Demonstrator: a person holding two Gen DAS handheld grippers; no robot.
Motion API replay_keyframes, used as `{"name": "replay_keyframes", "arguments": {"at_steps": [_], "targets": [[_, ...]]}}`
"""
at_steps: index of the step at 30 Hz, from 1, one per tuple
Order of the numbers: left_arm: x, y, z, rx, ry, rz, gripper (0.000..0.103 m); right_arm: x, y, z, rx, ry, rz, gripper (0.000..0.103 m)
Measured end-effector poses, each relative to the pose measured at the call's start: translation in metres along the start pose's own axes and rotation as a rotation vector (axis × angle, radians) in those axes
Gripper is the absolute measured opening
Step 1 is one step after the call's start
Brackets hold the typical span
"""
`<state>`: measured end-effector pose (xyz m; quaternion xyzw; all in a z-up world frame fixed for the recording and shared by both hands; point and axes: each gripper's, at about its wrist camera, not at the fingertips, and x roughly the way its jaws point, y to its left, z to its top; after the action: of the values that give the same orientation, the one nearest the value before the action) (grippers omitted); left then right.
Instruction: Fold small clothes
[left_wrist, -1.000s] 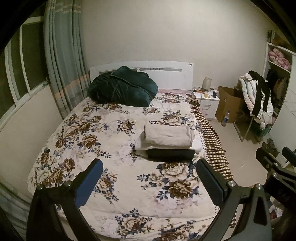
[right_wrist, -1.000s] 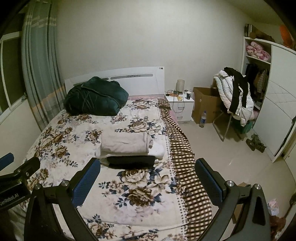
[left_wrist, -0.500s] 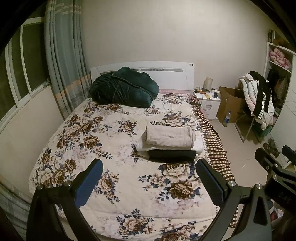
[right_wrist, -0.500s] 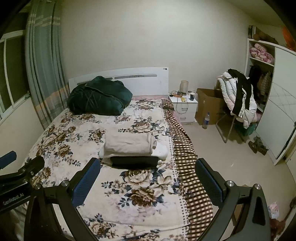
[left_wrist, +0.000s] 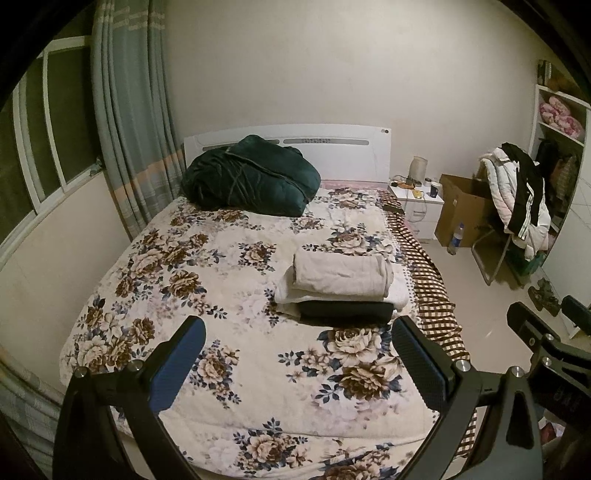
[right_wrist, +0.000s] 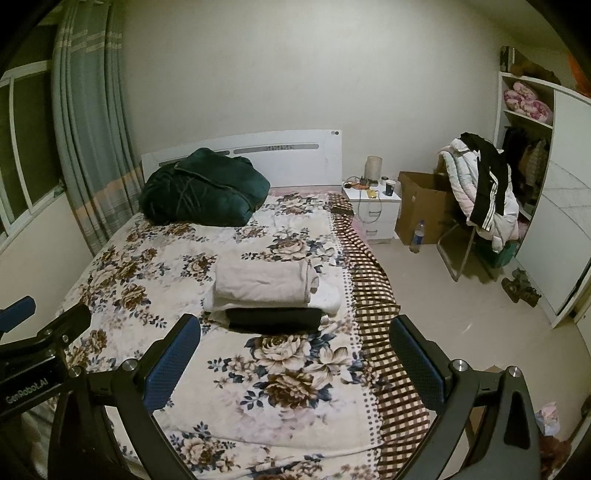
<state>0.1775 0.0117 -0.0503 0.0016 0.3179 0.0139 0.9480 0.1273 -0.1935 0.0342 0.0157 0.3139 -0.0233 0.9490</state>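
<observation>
Both grippers, left gripper (left_wrist: 299, 363) and right gripper (right_wrist: 295, 360), are hanging wide-jawed and empty short of the folded stack (left_wrist: 341, 286), which looks finished.

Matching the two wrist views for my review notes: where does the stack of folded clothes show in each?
Left wrist: stack of folded clothes right of centre on the bed.
Right wrist: the stack left of centre.
Shared landmark: dark green bundle at the headboard.

Black garment (left_wrist: 345, 310) mostly hidden under stack.
</observation>
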Motion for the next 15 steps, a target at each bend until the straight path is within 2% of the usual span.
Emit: {"name": "replay_keyframes", "arguments": {"at_steps": [15], "targets": [[-0.0051, -0.0029, -0.004, -0.026, -0.006, 0.031, 0.103, 0.0017, -0.0025, -0.0033, 0.0, 0.004, 0.0, 0.103]]}}
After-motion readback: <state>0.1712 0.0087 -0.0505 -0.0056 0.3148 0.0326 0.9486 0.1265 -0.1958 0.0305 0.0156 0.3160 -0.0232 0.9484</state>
